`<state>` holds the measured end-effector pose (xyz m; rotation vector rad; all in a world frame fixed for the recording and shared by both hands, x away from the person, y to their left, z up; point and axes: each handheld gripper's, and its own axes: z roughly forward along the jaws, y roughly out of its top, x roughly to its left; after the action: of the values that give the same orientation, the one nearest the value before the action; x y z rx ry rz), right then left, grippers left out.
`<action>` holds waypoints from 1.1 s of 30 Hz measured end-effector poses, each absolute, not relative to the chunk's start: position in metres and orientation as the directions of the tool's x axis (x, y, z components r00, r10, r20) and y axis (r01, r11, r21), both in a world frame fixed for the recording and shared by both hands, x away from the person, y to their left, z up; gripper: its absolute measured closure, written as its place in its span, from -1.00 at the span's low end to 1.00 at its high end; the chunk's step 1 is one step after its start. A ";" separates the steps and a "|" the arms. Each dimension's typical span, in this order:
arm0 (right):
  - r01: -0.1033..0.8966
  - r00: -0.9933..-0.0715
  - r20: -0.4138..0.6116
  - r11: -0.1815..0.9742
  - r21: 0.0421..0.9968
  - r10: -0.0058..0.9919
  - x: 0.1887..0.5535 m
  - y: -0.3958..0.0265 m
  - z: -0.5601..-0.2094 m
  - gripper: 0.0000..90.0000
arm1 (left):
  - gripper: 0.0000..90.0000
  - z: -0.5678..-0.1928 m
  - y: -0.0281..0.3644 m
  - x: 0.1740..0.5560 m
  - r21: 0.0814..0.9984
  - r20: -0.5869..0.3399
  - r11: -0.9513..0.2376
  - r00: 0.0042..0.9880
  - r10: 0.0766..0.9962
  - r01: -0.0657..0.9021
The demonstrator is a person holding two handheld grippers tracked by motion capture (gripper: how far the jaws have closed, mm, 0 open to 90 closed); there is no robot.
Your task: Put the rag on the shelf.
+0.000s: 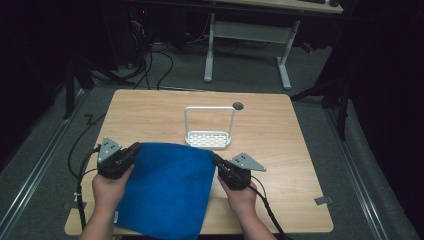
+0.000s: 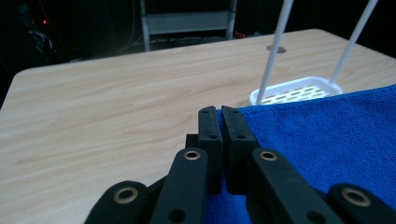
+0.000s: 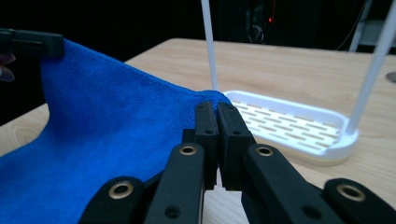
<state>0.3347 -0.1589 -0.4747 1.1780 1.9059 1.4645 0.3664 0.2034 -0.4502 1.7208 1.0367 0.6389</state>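
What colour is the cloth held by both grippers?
The cloth is solid bright blue, with no pattern; it shows best in the high view.

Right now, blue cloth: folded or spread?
Spread. The blue cloth lies open in one layer, far corners pinched by the left gripper and right gripper.

Premises: a lab or test room. Evidence: grey carpeted floor (image 1: 240,75), loose cables (image 1: 150,62) beyond the left gripper (image 1: 134,149), white-legged desk (image 1: 250,35) (far side), dark curtained surroundings.
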 end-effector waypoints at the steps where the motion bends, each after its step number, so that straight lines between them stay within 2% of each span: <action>1: 0.337 -0.528 0.131 0.065 0.939 0.839 0.332 -0.161 -0.472 0.96 | 0.95 -0.449 0.202 0.365 0.929 -0.045 -0.148 0.499 0.865 0.339; 17: 0.199 -0.499 0.061 0.046 0.979 0.864 0.306 -0.206 -0.438 0.96 | 0.95 -0.428 0.172 0.346 0.959 -0.017 -0.141 0.547 0.837 0.245; 22: 0.179 -0.470 0.084 0.002 0.984 0.879 0.303 -0.226 -0.429 0.96 | 0.95 -0.422 0.162 0.345 0.963 -0.007 -0.143 0.555 0.832 0.227; 33: 0.088 -0.422 0.055 -0.019 0.996 0.905 0.301 -0.242 -0.402 0.97 | 0.95 -0.395 0.144 0.355 0.984 0.002 -0.103 0.576 0.817 0.143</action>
<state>0.3005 -0.2421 -0.4022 1.0594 1.5733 1.5169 0.3548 0.1436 -0.3946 1.5989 0.8274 0.6948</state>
